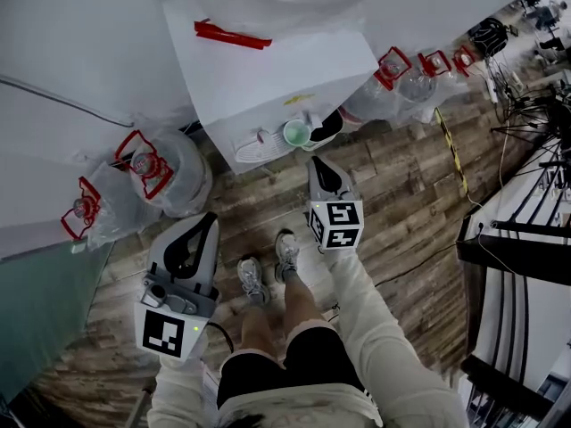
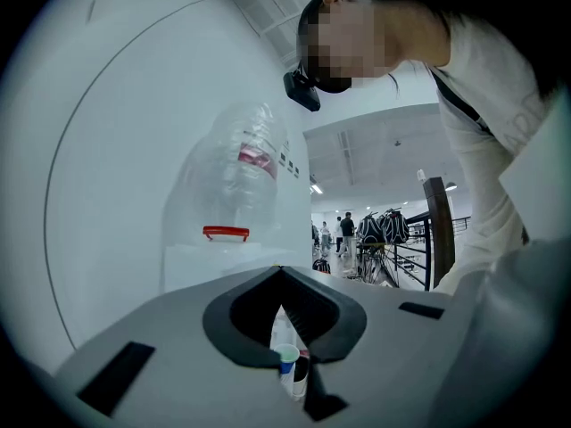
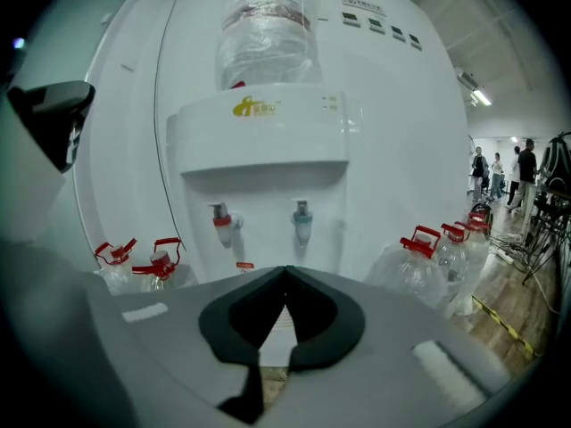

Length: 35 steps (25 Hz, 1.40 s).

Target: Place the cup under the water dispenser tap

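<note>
A white cup (image 1: pixel 295 133) with a greenish inside stands on the drip tray (image 1: pixel 261 152) at the front of the white water dispenser (image 1: pixel 268 69). Beside it sits a dark cup-like thing (image 1: pixel 326 125). My right gripper (image 1: pixel 314 160) is shut and empty, just short of the tray, pointing at the dispenser. Its own view shows the red tap (image 3: pixel 223 222) and the blue tap (image 3: pixel 302 221) above its closed jaws (image 3: pixel 285 269); the cup is hidden there. My left gripper (image 1: pixel 211 216) hangs further back, shut and empty. Past its jaws (image 2: pixel 279 268) the cup (image 2: pixel 287 358) shows.
Large water bottles with red handles lie on the wooden floor left (image 1: pixel 150 163) and right (image 1: pixel 397 68) of the dispenser. A bottle (image 3: pixel 268 25) sits on top of it. The person's feet (image 1: pixel 268 270) stand behind the grippers. A dark railing (image 1: pixel 517 248) and cables run along the right.
</note>
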Each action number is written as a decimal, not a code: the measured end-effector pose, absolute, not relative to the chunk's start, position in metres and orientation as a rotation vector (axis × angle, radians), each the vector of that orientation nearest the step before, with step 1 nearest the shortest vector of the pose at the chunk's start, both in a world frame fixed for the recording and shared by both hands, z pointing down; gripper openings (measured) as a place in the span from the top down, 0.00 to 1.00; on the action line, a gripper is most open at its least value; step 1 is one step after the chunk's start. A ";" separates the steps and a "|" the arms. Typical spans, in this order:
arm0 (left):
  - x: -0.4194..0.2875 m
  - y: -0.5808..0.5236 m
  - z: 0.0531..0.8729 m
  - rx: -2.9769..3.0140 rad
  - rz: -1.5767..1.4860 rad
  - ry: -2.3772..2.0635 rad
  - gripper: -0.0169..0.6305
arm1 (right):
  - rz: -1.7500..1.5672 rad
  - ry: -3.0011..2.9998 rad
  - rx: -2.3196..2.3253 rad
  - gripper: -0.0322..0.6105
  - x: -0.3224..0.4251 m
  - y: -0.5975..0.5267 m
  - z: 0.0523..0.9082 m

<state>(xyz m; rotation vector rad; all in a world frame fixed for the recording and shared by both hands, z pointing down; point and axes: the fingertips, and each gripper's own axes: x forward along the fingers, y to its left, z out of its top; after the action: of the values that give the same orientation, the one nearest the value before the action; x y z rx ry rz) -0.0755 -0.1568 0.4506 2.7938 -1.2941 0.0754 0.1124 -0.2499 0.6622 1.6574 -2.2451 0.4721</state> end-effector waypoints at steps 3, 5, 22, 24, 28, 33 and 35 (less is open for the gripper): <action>-0.076 -0.156 0.439 2.796 0.070 -1.294 0.97 | 0.464 -2.268 1.683 0.94 0.113 -0.242 0.635; -0.076 -0.155 0.431 2.802 0.072 -1.290 0.97 | 0.442 -2.283 1.690 0.94 0.112 -0.236 0.617; -0.069 -0.137 0.355 2.865 0.036 -1.242 0.97 | 0.311 -2.366 1.696 0.94 0.097 -0.171 0.482; -0.069 -0.135 0.348 2.869 0.023 -1.235 0.97 | 0.295 -2.377 1.698 0.94 0.095 -0.163 0.467; -0.069 -0.130 0.335 2.879 0.011 -1.225 0.97 | 0.260 -2.402 1.683 0.94 0.086 -0.148 0.443; -0.073 -0.122 0.319 2.887 0.009 -1.220 0.97 | 0.211 -2.416 1.671 0.94 0.078 -0.130 0.415; -0.074 -0.119 0.313 2.893 0.011 -1.216 0.97 | 0.190 -2.420 1.679 0.94 0.076 -0.126 0.402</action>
<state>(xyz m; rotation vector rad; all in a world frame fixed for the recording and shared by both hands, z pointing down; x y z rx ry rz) -0.0735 -0.1195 0.3125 2.8935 -1.2161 0.0106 0.0760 -0.1263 0.4016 1.6792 -2.4200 0.1896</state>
